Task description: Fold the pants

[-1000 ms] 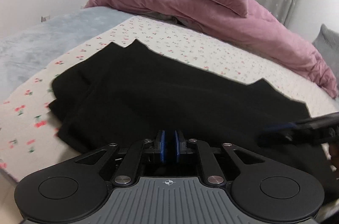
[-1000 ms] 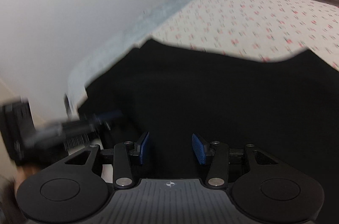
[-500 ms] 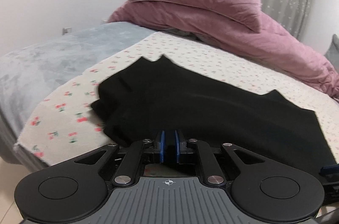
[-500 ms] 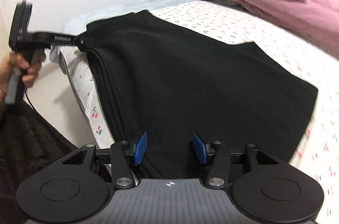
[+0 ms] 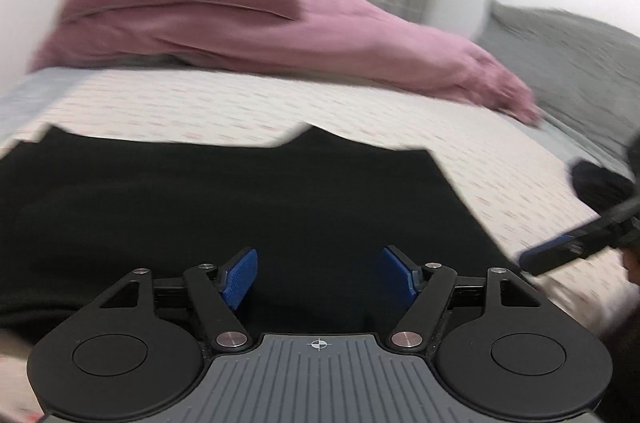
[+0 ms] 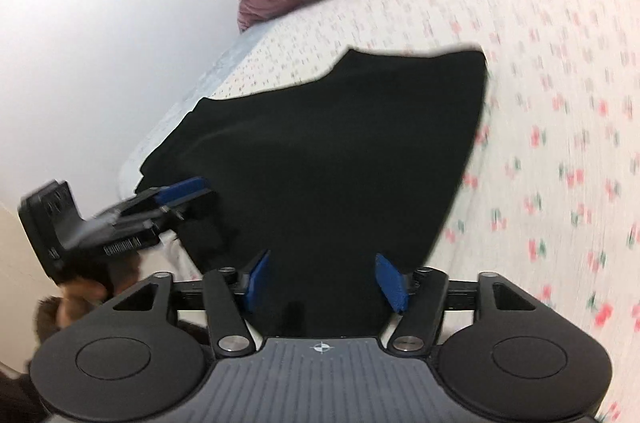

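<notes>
black pants (image 5: pixel 248 207) flat on cherry-print bed (image 5: pixel 224 111); both tools just spread apart, empty.

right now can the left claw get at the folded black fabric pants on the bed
Probably yes. The left claw is open, its jaws having just been opening, with nothing between them, and the folded black fabric pants lie flat on the cherry-print bedsheet directly ahead. The right claw sits off to the side, clear of that path.

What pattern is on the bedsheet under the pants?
White bedsheet with small red cherry prints, clearest in the right wrist view.
</notes>
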A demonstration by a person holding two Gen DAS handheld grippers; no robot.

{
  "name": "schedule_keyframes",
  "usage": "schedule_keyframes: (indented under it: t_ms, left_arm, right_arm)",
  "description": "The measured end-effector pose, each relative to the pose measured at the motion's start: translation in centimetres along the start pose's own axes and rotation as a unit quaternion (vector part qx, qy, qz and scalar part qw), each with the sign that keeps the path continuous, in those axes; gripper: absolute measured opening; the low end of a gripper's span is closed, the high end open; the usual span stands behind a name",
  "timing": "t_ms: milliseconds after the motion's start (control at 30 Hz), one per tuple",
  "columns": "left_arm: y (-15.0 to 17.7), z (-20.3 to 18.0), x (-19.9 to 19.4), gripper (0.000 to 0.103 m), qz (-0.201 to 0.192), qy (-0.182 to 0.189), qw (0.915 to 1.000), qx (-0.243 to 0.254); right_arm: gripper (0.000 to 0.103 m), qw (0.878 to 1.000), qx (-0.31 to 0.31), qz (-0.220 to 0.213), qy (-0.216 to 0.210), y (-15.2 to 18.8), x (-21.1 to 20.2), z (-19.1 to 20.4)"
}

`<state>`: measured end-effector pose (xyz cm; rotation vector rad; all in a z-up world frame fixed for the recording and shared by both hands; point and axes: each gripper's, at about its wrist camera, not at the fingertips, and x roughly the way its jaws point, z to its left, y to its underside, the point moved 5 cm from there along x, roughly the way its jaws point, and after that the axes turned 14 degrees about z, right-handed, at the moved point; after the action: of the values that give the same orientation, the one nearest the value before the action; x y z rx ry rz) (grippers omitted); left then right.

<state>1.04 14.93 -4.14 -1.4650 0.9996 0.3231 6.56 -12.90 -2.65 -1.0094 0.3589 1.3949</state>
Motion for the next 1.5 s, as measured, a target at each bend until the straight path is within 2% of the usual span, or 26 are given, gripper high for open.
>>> schedule_keyframes:
  t_ms: [100,267,367,500,567,633,733,833,933,1067,1133,1233,1267,1333,1400,1500]
  left_arm:
    - [0.5,-2.5,1.4,0.072,0.017,0.027,0.9991,0.029]
    - [1.8,-5.6,2.7,0.074,0.039,0.045,0.9958,0.070]
    - [2.1,-6.6,2.8,0.077,0.039,0.041,0.9938,0.096]
    - [2.3,-7.4,3.1,0.078,0.046,0.047,0.9913,0.114]
    - [2.4,-7.6,3.0,0.078,0.046,0.051,0.9901,0.122]
    - [2.4,-7.6,2.7,0.078,0.047,0.064,0.9887,0.127]
    - [2.6,-7.8,1.9,0.078,0.044,0.090,0.9838,0.148]
    - [2.8,-8.8,1.1,0.078,0.028,0.116,0.9772,0.176]
    - [3.0,-10.3,1.5,0.078,0.032,0.131,0.9718,0.193]
    - [3.1,-12.0,2.4,0.078,0.018,0.090,0.9716,0.218]
    - [3.1,-12.5,3.2,0.078,0.011,0.037,0.9747,0.220]
    - [3.4,-12.7,4.4,0.080,0.005,-0.043,0.9727,0.228]
    - [3.6,-12.8,4.5,0.080,-0.001,-0.055,0.9715,0.231]
    - [3.8,-12.8,4.3,0.077,-0.009,-0.052,0.9724,0.227]
    - [4.0,-12.7,4.2,0.073,-0.011,-0.046,0.9749,0.218]
    - [4.3,-12.8,4.1,0.067,-0.013,-0.039,0.9768,0.210]
  right_arm:
    - [0.051,0.999,0.033,0.018,-0.027,0.8,0.9,-0.9]
    - [0.042,0.994,0.064,0.031,-0.080,2.2,0.5,-1.7]
    - [0.041,0.993,0.076,0.040,-0.081,2.5,0.6,-1.9]
    - [0.041,0.990,0.089,0.047,-0.102,2.8,0.7,-2.2]
    - [0.027,0.987,0.099,0.053,-0.114,2.9,1.1,-2.3]
    - [0.018,0.985,0.110,0.057,-0.119,2.8,1.6,-2.2]
    - [0.013,0.984,0.114,0.044,-0.128,2.4,1.5,-1.8]
    - [0.013,0.982,0.114,0.024,-0.152,1.8,0.7,-1.4]
    - [0.013,0.979,0.114,0.014,-0.171,0.9,0.6,-0.7]
    - [0.013,0.977,0.112,0.010,-0.179,-0.1,1.0,0.0]
    - [0.015,0.977,0.110,0.012,-0.180,-0.1,0.9,-0.2]
    - [0.027,0.977,0.123,0.005,-0.176,-0.1,0.7,-1.3]
    - [0.042,0.978,0.132,-0.002,-0.163,-0.2,0.6,-2.1]
    - [0.047,0.979,0.154,-0.016,-0.132,-0.5,0.7,-3.6]
    - [0.047,0.979,0.173,-0.021,-0.108,-1.3,1.3,-5.2]
    - [0.042,0.970,0.205,-0.033,-0.125,-2.7,2.3,-7.1]
